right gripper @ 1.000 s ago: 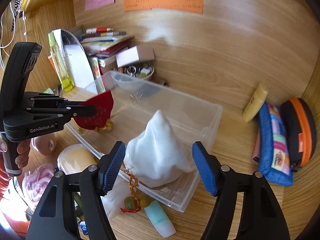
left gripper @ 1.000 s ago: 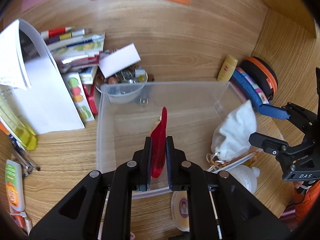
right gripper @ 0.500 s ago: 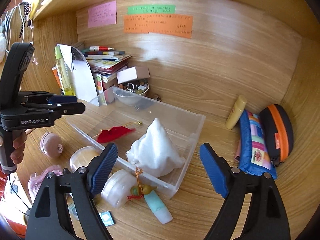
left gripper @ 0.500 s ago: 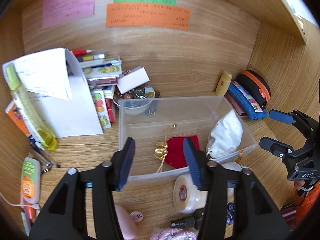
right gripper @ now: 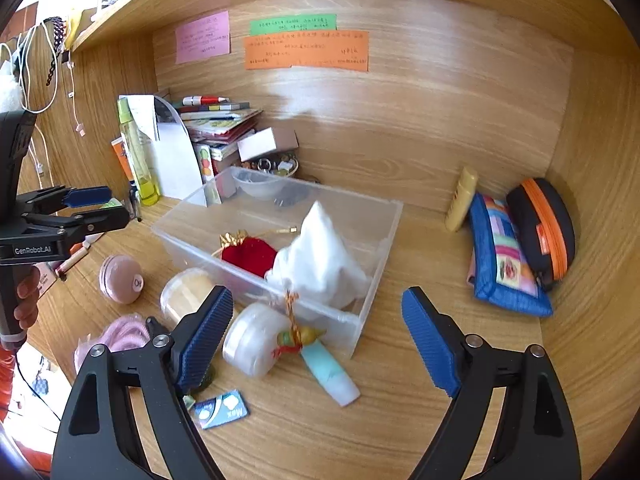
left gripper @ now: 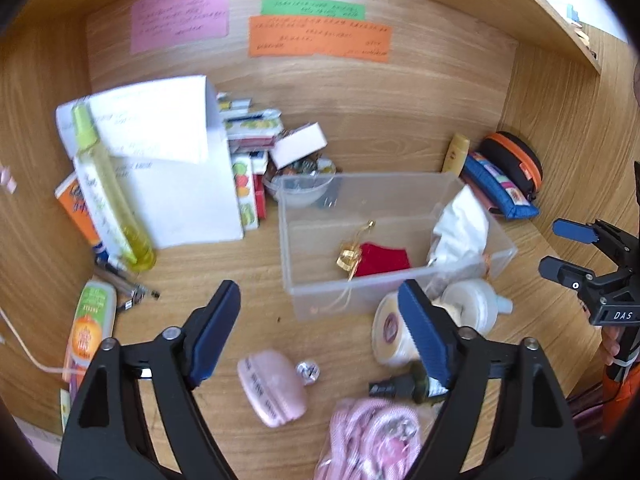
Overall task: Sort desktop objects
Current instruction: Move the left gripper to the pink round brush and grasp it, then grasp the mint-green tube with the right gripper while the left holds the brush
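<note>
Both grippers hung empty above the wooden desk. The left gripper had its fingers spread wide, nothing between them; below it lay a pink round case and a pink knitted bundle. The right gripper was likewise released, its blue pads well apart, holding nothing.

The clear plastic box sat in the middle of the desk, its long axis running from the pile of books at the back left toward the blue patterned pouch on the right. Inside it the red pouch lay flat on the bottom, its gathered neck with the gold cord pointing toward the left end of the box as the left wrist camera saw it. Just beside it, at the right end, stood the white cloth bag, its peak upward, leaning against the box wall.

Outside the box, against its near wall, were a tan-lidded round tub and a white round jar. A pale blue tube lay on the desk with its long axis slanting away from the box, a red-and-gold charm across its upper end. A yellow bottle leaned against the back wall, near the black-and-orange case.
</note>
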`<state>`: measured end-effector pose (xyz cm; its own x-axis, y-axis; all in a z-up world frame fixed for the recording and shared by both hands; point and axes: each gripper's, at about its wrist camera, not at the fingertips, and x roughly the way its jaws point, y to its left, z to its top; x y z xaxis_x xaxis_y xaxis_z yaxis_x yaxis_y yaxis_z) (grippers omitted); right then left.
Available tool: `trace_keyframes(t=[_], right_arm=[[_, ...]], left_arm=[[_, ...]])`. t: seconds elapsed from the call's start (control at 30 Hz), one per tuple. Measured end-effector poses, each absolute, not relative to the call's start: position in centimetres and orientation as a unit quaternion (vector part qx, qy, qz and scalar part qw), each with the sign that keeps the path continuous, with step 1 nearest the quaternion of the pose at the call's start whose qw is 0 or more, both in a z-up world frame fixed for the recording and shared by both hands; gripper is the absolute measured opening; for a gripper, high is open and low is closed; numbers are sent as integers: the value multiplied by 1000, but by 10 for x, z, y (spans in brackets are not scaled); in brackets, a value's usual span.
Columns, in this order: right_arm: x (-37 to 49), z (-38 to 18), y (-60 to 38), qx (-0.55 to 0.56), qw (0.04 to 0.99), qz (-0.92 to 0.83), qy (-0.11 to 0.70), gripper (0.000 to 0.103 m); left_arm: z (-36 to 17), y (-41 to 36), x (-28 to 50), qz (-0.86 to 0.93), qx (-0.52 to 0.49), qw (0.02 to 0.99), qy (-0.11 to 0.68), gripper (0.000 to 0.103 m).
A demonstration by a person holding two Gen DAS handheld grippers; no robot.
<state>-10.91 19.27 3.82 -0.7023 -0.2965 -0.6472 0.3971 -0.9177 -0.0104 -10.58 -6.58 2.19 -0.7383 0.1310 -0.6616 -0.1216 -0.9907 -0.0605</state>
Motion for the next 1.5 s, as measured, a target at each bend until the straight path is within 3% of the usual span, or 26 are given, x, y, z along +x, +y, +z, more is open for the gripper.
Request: trace_keyframes(t=[0.6, 0.93, 1.07, 1.27, 1.5], right_arm=[[-108, -30, 209, 421, 163, -889, 69, 85], [-129, -51, 206, 442, 173, -877, 70, 84], [-132, -52, 201, 436, 180, -877, 85, 82], [-137, -53, 192, 432, 188, -874, 116, 74], [-139, -60, 183, 439, 200, -866, 133, 54]], left_arm=[[-59, -85, -98, 889, -452, 47, -46, 85], [-70, -81, -112, 889, -456, 25, -43, 85], [-72, -80, -116, 888, -458, 20, -38, 78], [-77, -79, -123, 888, -459, 5, -26, 74], [-76, -77, -125, 892, -451, -6, -4, 63]])
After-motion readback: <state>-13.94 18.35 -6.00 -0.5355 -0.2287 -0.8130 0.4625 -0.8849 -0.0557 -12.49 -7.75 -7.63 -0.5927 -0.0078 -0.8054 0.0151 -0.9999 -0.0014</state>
